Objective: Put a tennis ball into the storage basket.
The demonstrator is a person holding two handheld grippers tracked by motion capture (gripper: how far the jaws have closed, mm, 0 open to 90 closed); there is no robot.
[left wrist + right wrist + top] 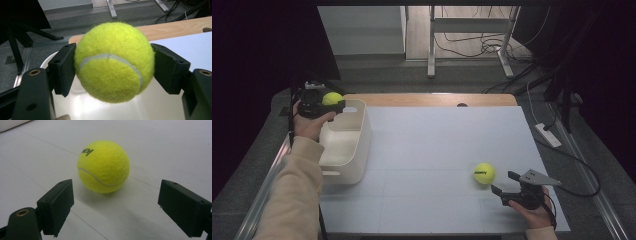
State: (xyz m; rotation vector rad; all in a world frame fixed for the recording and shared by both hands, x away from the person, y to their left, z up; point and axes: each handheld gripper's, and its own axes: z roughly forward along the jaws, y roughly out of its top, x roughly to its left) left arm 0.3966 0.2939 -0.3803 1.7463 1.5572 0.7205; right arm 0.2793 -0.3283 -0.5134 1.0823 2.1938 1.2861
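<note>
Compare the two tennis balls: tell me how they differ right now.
The held ball is clamped in the left gripper, off the table; the free ball rests on the white table.
The held ball hangs above the white bin; the free ball lies ahead of the open right gripper, untouched.
Both are yellow-green and fuzzy.

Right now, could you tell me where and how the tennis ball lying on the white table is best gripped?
Grip the loose tennis ball across its widest middle, one pad on each flank. It is round and rests free on the table, so any lower or higher hold could slip. Come in low from the near right side, where the right hand-held gripper is open and already faces it.
</note>
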